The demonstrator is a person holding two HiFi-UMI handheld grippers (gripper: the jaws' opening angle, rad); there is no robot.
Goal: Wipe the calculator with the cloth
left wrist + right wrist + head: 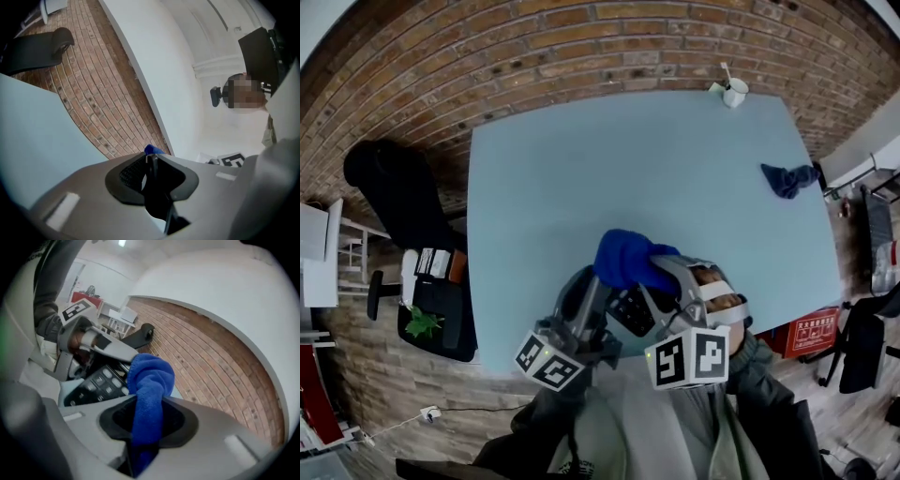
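The left gripper (pixel 151 163) is clamped on the edge of the black calculator (pixel 100 383), at the near edge of the worktop (pixel 628 169). The right gripper (pixel 149 404) is clamped on the blue cloth (pixel 150 376), which is bunched against the keys and hides the calculator's far end. Beyond lie a dark rag (pixel 787 178) and a white cup (pixel 733 92).

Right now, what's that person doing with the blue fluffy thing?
A person holds a gripper in each hand. The left gripper is clamped on a black calculator. The right gripper pinches a blue cloth, bunched right at the calculator's keys, so wiping looks under way. Another dark cloth lies far off on the table.
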